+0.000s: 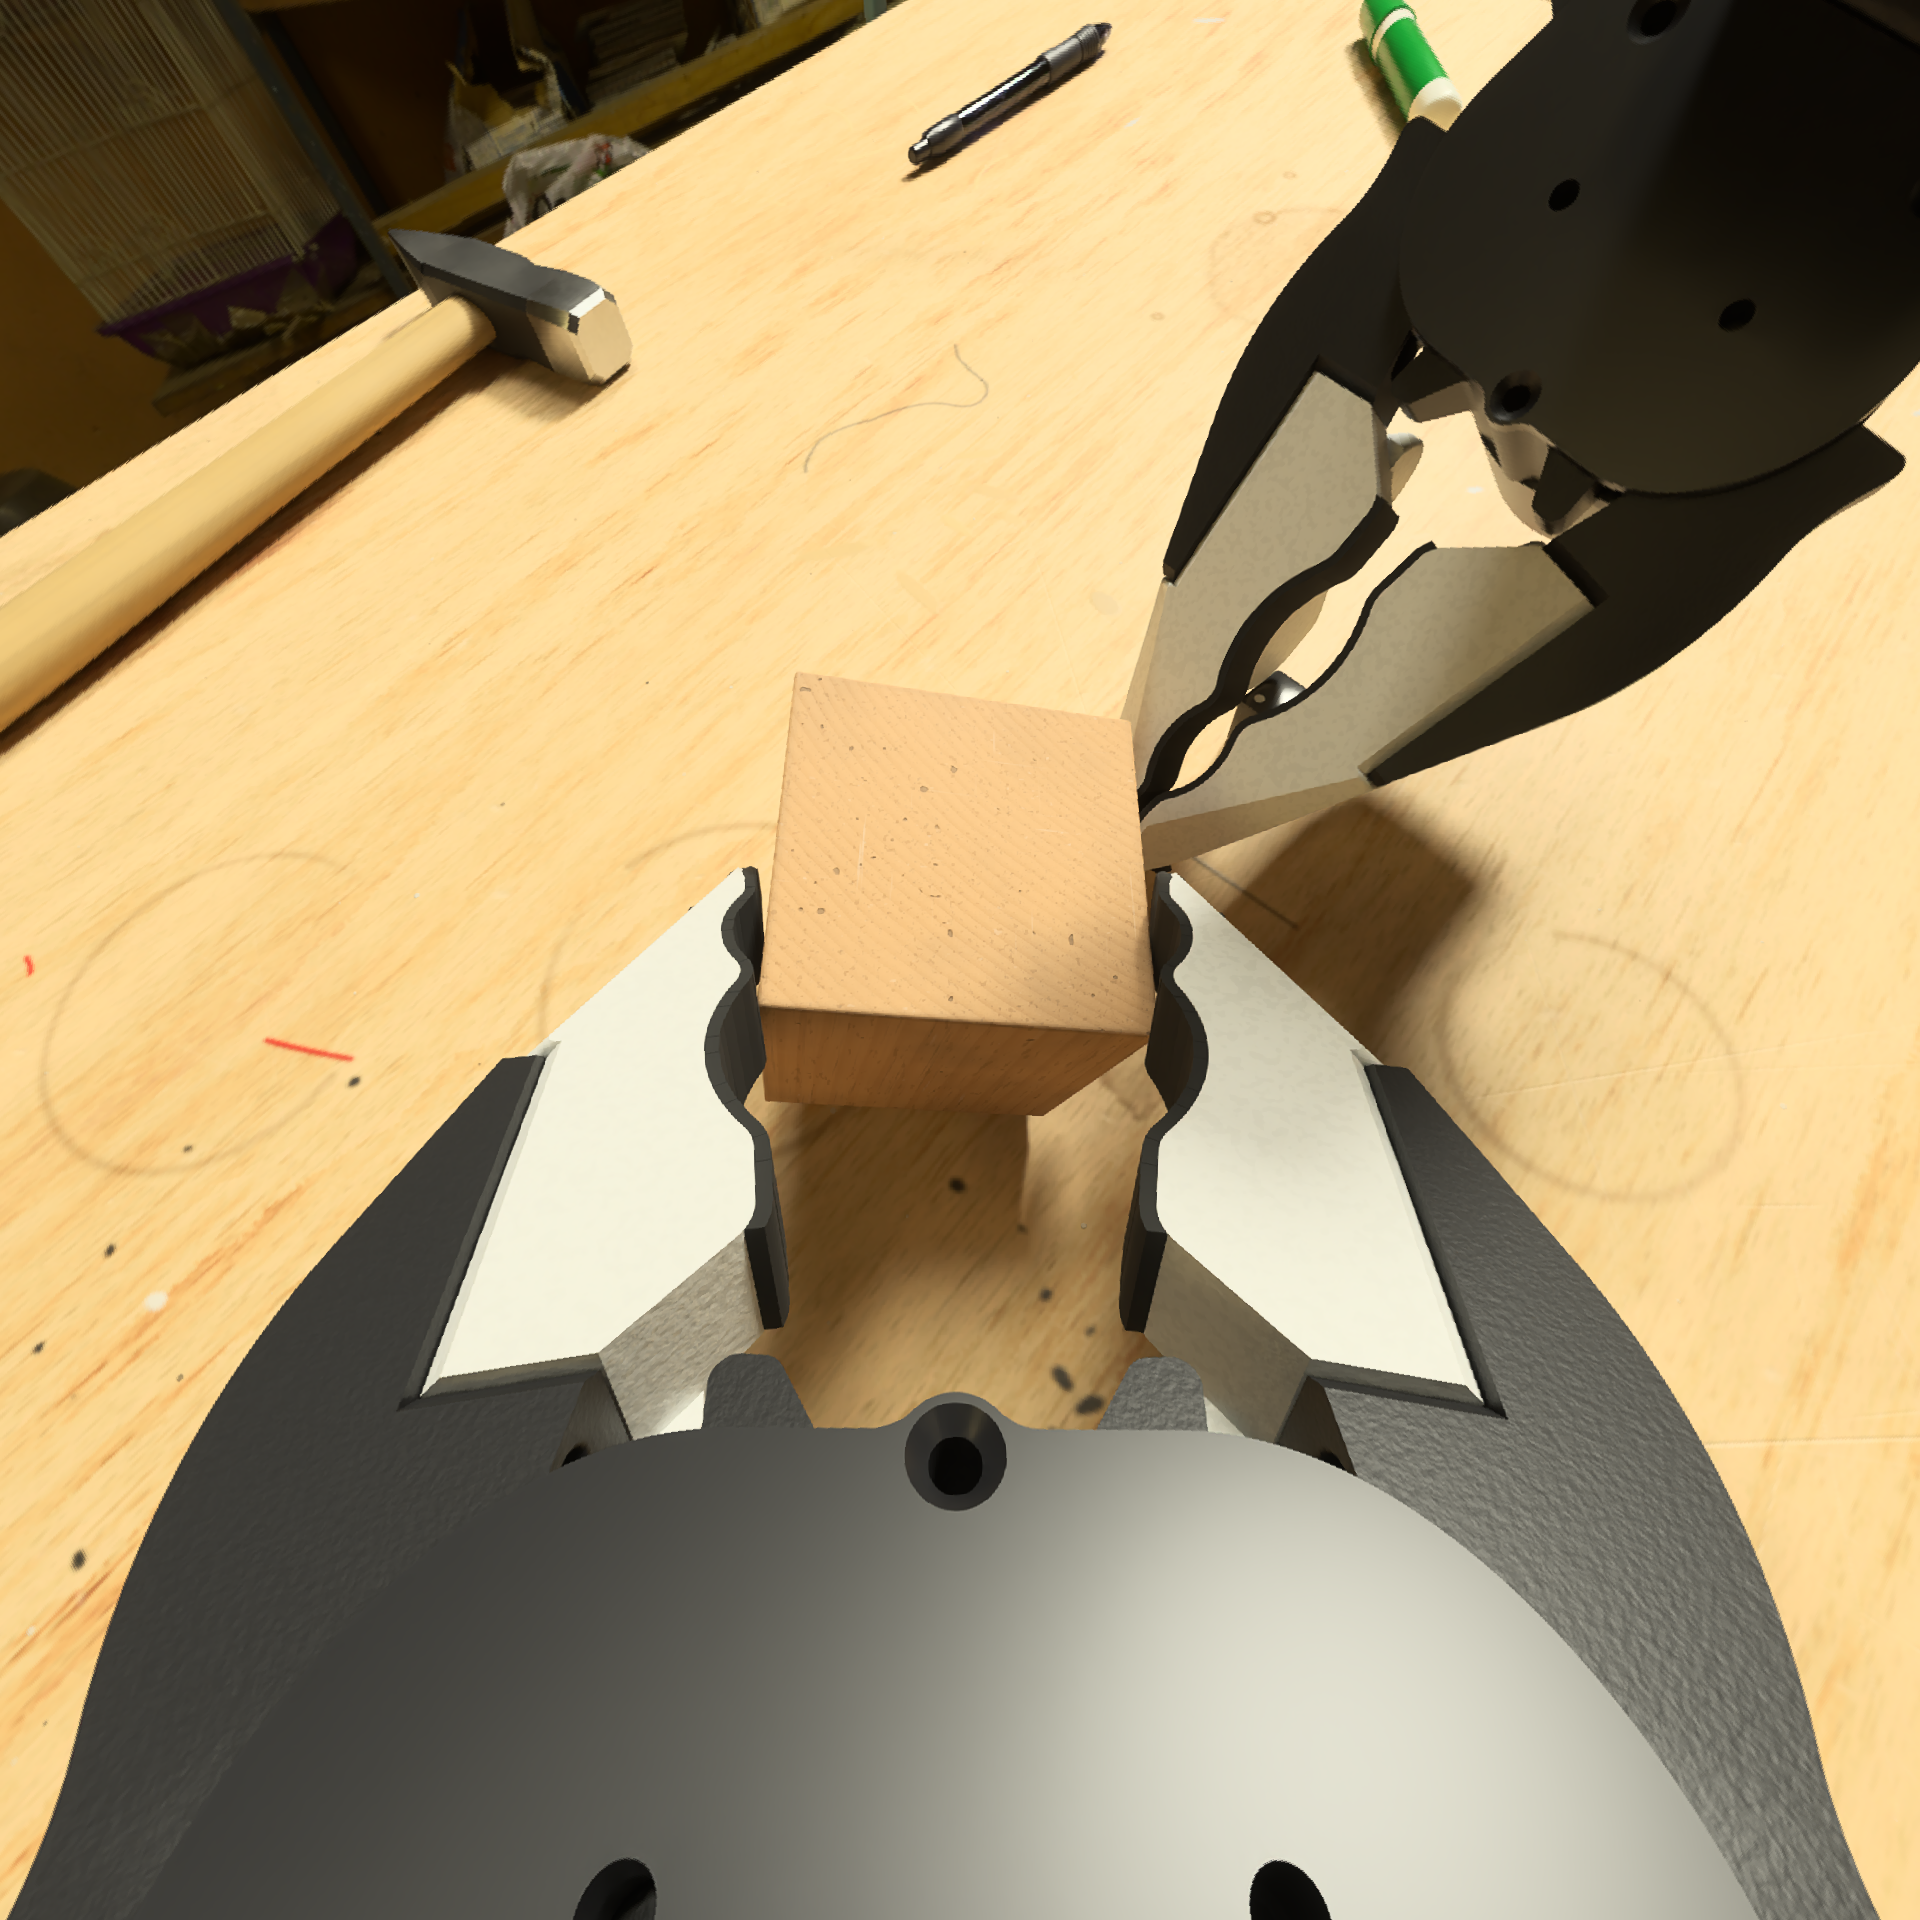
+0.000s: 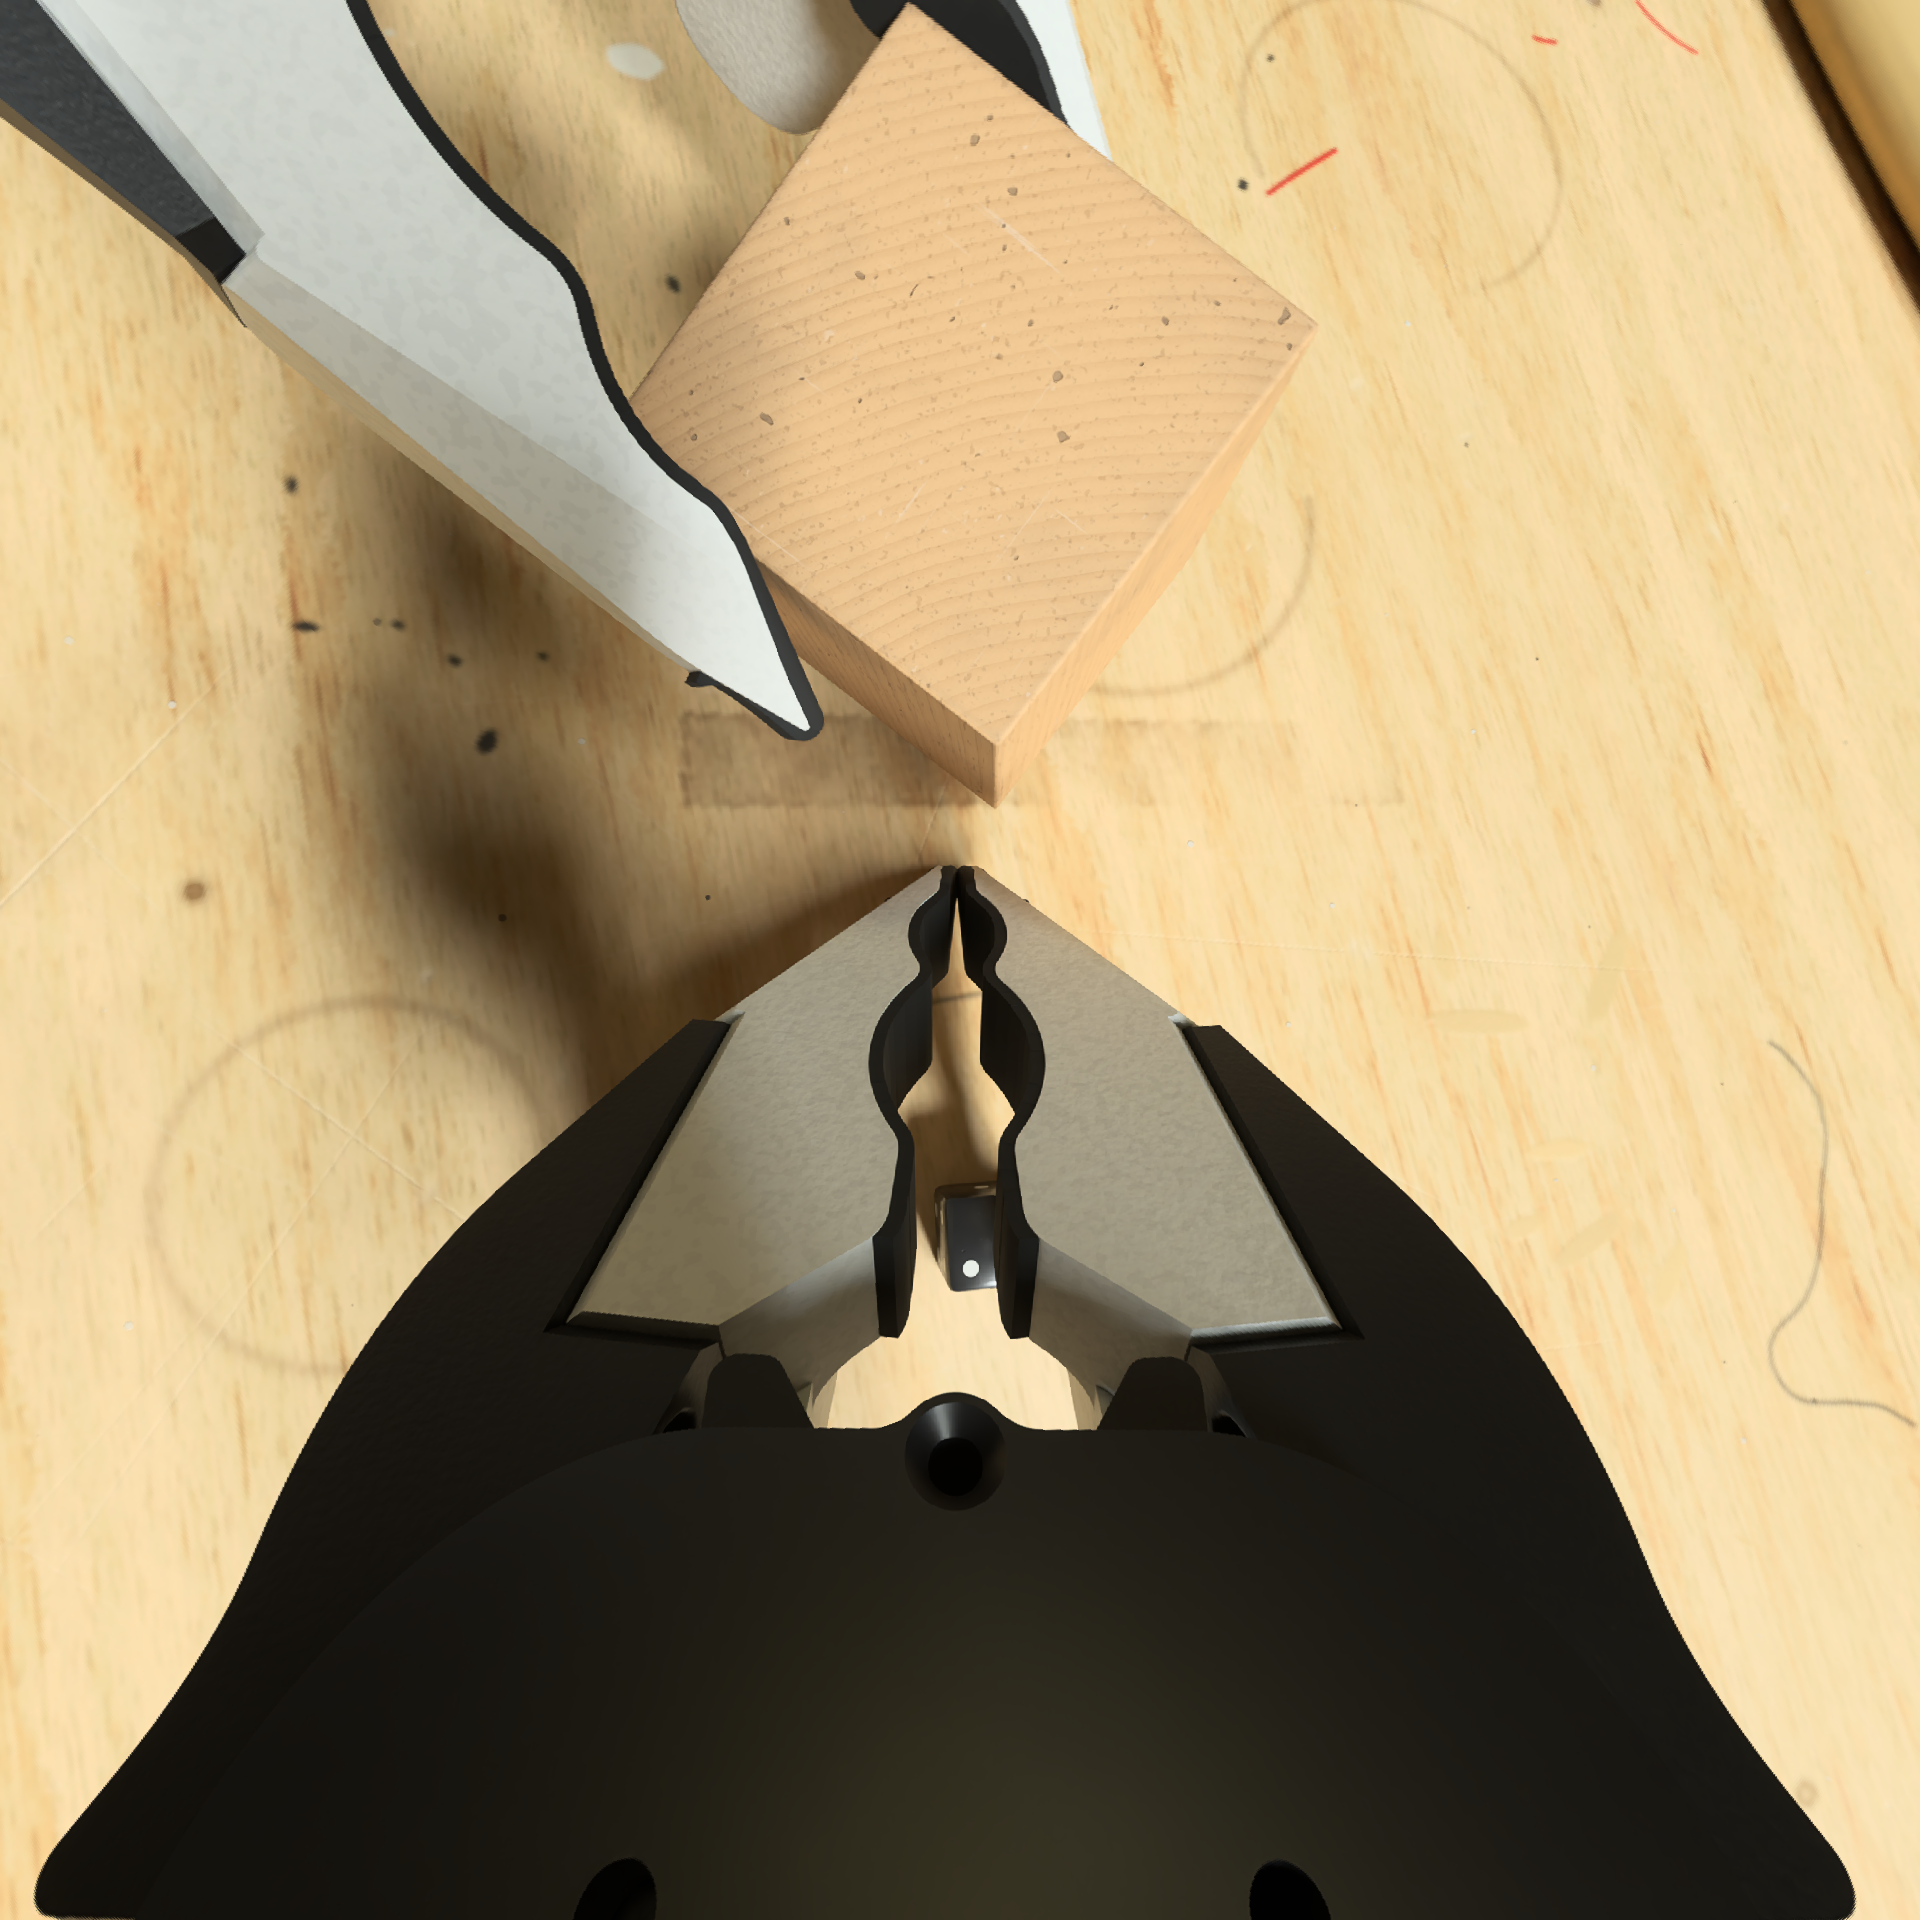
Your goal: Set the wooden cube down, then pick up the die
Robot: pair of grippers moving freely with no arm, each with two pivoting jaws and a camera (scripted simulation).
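Gripping the cube (image 1: pixel 951 894) between both pads, left gripper (image 1: pixel 956 914) open about as wide as the block, the block seemingly raised a little above the table (image 1: pixel 520 727), with its shadow under it. Seen in the right wrist view: cube (image 2: pixel 966 395) just ahead of the right gripper (image 2: pixel 956 883), not touching its tips. Right gripper tips almost closed together, pointing down close to the table (image 2: pixel 1558 831). Farther back between its fingers sat the small dark die (image 2: pixel 968 1242) with a white dot; whether really clamped or only lying there, could not tell. Lying well apart near the far edge: hammer (image 1: pixel 312 416), pen (image 1: pixel 1008 94), green marker (image 1: pixel 1408 57).
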